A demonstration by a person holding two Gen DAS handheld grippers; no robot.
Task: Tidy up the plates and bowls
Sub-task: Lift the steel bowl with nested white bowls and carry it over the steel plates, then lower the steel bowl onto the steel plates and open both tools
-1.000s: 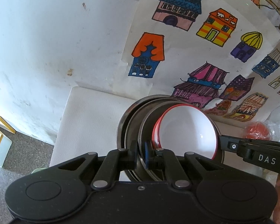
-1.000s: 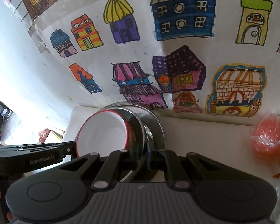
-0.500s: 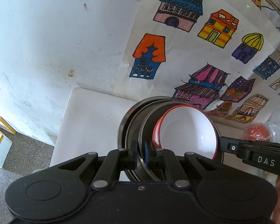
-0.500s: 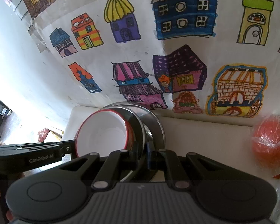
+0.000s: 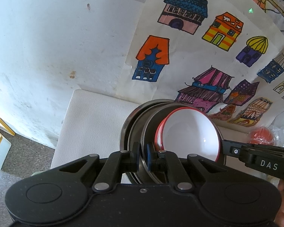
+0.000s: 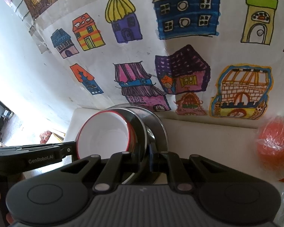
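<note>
The stack of steel plates (image 5: 136,132) carried white bowls with red rims (image 5: 191,132) nested inside, raised over the white counter (image 5: 96,117). The left hand-held gripper (image 5: 143,157) was clenched on the stack's rim at 9 o'clock; the right hand-held gripper (image 6: 146,158) was clenched on the rim at 3 o'clock. Drawings of colourful houses (image 6: 179,71) hung at 12 o'clock, and an orange mesh bundle (image 6: 274,143) lay at 3 o'clock on the counter.
</note>
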